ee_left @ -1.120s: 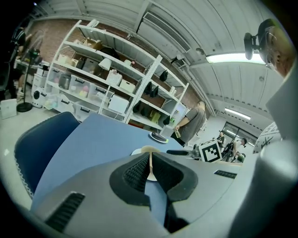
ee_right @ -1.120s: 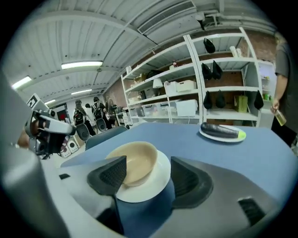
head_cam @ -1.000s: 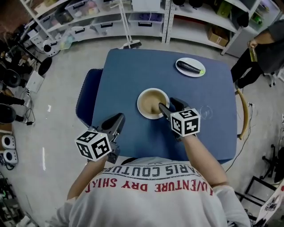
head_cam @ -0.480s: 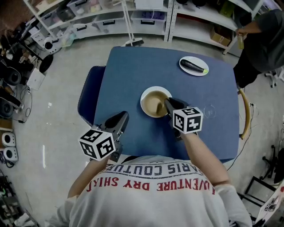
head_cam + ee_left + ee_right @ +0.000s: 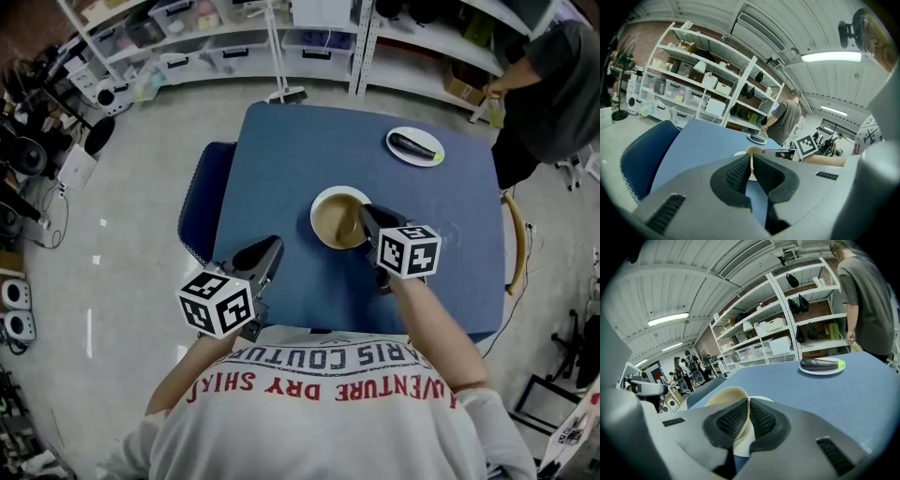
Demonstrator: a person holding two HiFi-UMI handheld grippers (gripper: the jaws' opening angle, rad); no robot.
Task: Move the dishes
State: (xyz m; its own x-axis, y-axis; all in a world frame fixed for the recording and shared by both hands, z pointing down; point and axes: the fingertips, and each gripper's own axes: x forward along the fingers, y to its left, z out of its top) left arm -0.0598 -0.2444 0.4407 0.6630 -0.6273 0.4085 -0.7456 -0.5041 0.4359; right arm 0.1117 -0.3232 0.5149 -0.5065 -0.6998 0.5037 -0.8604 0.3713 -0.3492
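Matt blue table top (image 5: pixel 281 169), possibly cloth-covered, smooth beige bowl (image 5: pixel 333 220) with dull glaze, glossy dark aubergine (image 5: pixel 413 144) on smooth white plate (image 5: pixel 405 157), blue fabric chair (image 5: pixel 195 211)

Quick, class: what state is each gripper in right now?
Left gripper: closed, nothing between its jaws.
Right gripper: jaws just closed, clamped on the rim of the bowl.

A white T-shirt (image 5: pixel 328 427) with red letters (image 5: pixel 309 391) is worn. Both tools are made of grey plastic, with black bumpy pads (image 5: pixel 736 177) at the tips. Behind the left tool (image 5: pixel 270 246) a white cube (image 5: pixel 217 303) with black square marks is fixed. Behind the right tool (image 5: pixel 364 212) a second cube (image 5: pixel 410 251) is fixed.
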